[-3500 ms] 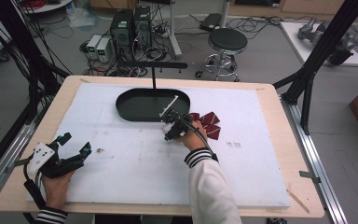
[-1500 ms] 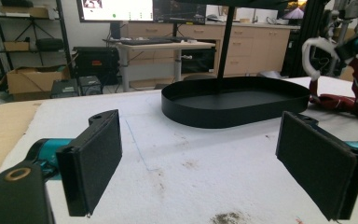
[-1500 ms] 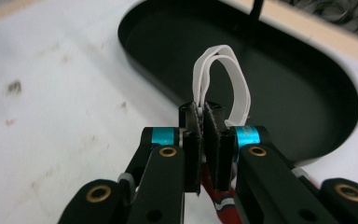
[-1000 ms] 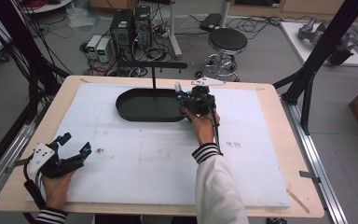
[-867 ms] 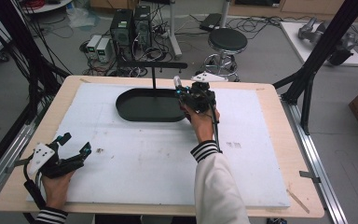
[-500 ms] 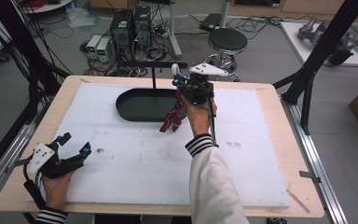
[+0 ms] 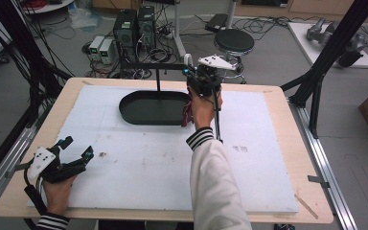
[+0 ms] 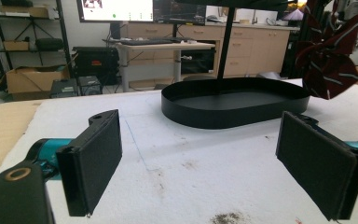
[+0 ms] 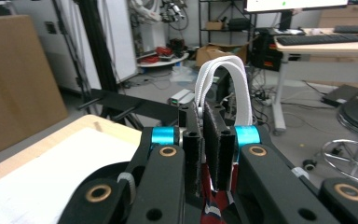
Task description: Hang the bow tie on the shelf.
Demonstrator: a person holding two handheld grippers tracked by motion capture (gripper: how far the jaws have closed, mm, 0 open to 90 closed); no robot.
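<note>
The dark red striped cloth hangs limp from the right tongs, which are clenched on its white loop above the right end of the black oval tray at the far middle of the tabletop; it looks light, soft and floppy, likely to swing and fold, so the stiffer loop at its top seems the surest place to hold it. I count one cloth, one loop, one tray with one thin upright post, and two tongs; the left tongs rest released at the near left corner.
</note>
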